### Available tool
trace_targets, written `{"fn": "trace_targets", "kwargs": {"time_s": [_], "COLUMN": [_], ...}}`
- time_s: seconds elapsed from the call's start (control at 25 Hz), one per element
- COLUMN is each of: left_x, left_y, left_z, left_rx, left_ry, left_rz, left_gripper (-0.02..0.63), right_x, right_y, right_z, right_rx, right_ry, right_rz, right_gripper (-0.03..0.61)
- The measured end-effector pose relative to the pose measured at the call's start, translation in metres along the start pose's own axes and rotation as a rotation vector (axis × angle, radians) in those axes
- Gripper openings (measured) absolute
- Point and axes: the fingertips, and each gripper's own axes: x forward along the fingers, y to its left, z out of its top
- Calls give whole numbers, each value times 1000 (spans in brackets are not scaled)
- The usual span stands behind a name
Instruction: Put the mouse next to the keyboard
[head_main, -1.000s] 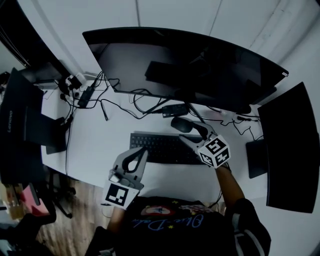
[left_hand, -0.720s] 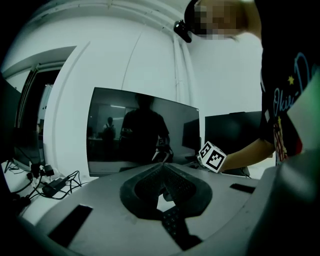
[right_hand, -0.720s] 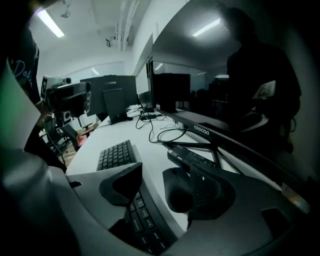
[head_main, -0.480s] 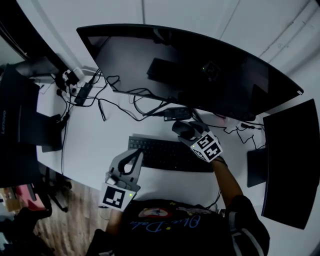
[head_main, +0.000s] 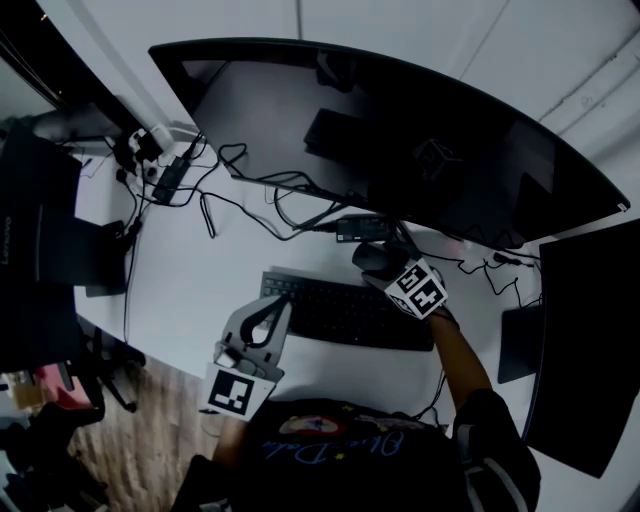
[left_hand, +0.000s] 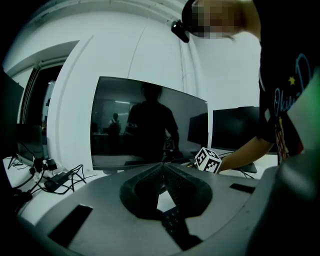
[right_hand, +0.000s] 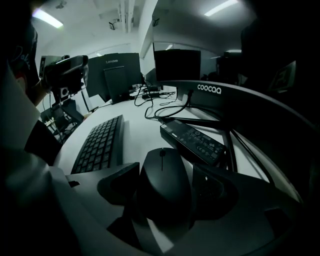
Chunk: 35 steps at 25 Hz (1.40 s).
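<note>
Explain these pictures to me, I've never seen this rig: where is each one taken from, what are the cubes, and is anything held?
There is no robot arm. A person holds a two-jaw gripper in each hand, and each marker cube is part of its gripper.

The head view looks down from the person's head onto a white desk. On it are a keyboard, a curved monitor, cables and an adapter.

The other two pictures come from a camera riding on each gripper, looking along its jaws.

The left gripper is by the keyboard's left end, jaws together and empty. The right gripper is behind the keyboard with the mouse between its jaws. Those jaws have just been opening and do not seem to press on the mouse, so nothing is held yet.
</note>
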Motion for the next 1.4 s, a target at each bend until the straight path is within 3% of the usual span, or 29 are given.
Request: {"fn": "trace_targets", "kwargs": {"time_s": [0.32, 0.6, 0.84, 1.4], "left_x": [-3, -9, -16, -23], "left_y": [4, 4, 7, -15], "left_z": [-2, 1, 5, 20], "left_rx": [-11, -14, -22, 34], "left_ry": [2, -19, -39, -78], "left_rz": [12, 6, -6, -120], "left_gripper": [0, 0, 0, 0], "right_x": [8, 4, -22, -101], "right_y": [-1, -1, 5, 44], "right_z": [-5, -3, 25, 53], "right_rx": [-20, -32, -28, 124], "right_ry": [18, 12, -65, -263], "right_rz": [12, -36, -91, -226], "right_gripper": [290, 285, 285, 285]}}
